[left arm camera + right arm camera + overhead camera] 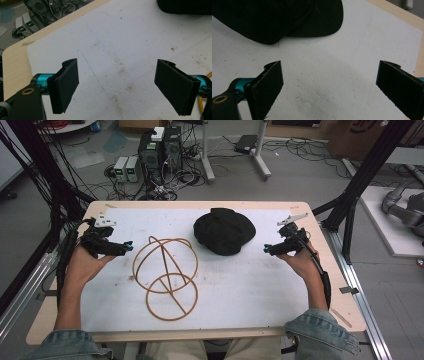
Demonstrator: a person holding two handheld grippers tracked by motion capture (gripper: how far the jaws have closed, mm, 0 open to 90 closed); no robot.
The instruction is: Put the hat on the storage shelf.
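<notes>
Nothing had been picked up: both the left gripper (129, 246) and right gripper (267, 249) hung released, near the table's side edges, black hat (224, 230) and wire hat stand (165, 276) untouched.

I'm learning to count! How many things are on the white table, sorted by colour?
Black: 1, the hat
Tan: 1, the wire hoop stand
Total: 2
</notes>
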